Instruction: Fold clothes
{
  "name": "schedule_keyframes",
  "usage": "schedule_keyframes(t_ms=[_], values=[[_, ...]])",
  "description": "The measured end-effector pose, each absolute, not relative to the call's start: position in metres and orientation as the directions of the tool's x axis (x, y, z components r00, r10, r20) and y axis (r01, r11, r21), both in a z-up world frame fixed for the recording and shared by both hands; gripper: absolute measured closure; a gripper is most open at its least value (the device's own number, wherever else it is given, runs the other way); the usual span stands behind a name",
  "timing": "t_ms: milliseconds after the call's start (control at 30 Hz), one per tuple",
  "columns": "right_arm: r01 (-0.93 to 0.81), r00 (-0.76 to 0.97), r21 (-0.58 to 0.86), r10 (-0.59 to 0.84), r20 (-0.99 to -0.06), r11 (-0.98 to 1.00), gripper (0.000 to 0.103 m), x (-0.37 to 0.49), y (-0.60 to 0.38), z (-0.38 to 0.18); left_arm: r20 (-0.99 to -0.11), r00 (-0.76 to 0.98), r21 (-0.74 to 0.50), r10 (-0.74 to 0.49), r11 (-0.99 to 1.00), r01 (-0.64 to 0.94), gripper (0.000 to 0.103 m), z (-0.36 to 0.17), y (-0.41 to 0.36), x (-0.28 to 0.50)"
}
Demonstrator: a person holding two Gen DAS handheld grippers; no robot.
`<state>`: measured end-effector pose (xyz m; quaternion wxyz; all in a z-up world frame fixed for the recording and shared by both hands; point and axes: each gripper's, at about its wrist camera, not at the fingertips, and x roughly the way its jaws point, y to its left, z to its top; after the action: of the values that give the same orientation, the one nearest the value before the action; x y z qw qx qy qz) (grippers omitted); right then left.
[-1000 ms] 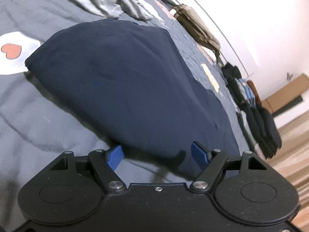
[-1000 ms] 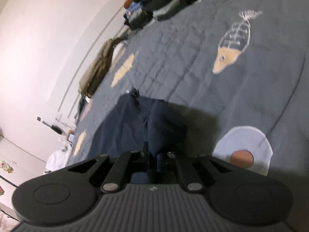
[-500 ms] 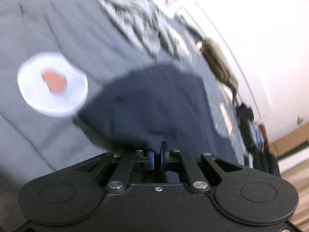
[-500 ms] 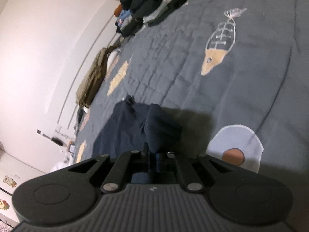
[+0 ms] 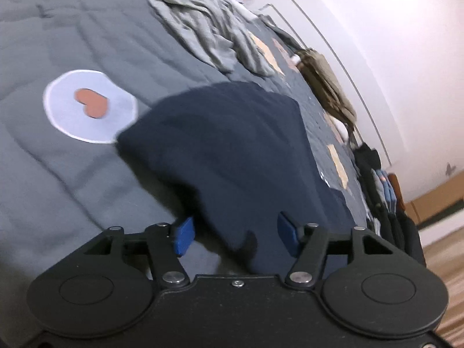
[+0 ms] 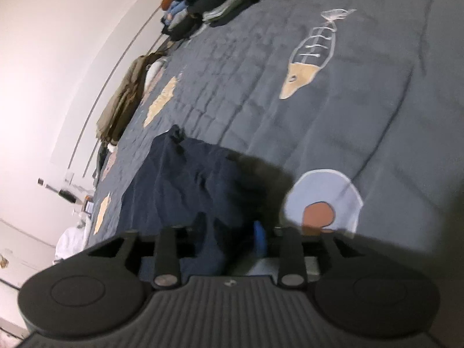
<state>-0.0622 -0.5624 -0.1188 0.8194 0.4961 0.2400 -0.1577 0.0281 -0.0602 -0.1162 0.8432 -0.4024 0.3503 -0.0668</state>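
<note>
1. Left gripper (image 5: 235,236): jaws spread, blue pads on either side of the near edge of the navy garment (image 5: 232,150), pinching nothing.
2. Right gripper (image 6: 232,237): jaws parted, one blue pad (image 6: 260,239) visible; navy cloth lies between them, apparently released — whether it still touches a pad cannot be told.
3. Navy garment: lies folded on the grey bedspread (image 5: 72,174), just beside the round heart patch (image 5: 90,105).
4. Step in hand, as judged: letting go after a fold. To do it well, draw both grippers straight back and low so the pads do not drag the top layer; check that the edges lie flush before the next fold.
5. Count — one navy garment in work; one crumpled grey garment (image 5: 208,26) farther up the bed, unfolded; one olive item (image 5: 327,87) by the wall; one row of dark folded clothes (image 5: 385,203) at the bed's edge, number not countable.
6. Bedspread patches: one heart, one fish skeleton (image 6: 311,63).
</note>
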Motion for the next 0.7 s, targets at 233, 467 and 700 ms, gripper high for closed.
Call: schedule_keyframes(t_ms=[233, 467, 700], values=[[0.457, 0.862, 0.777, 0.000, -0.507, 0.433, 0.056, -0.047, -0.564, -0.130, -0.500, 0.767, -0.761, -0.402, 0.627, -0.167, 0.044, -0.124, -0.057, 0.045], [0.398, 0.886, 0.815, 0.054, -0.461, 0.421, 0.056, -0.039, -0.567, -0.137, -0.456, 0.774, -0.792, -0.439, 0.598, -0.128, 0.054, -0.127, -0.055, 0.056], [0.356, 0.909, 0.838, 0.057, -0.414, 0.414, 0.097, -0.041, -0.568, -0.129, -0.439, 0.795, -0.787, -0.419, 0.606, -0.114, 0.098, -0.121, -0.054, 0.052]])
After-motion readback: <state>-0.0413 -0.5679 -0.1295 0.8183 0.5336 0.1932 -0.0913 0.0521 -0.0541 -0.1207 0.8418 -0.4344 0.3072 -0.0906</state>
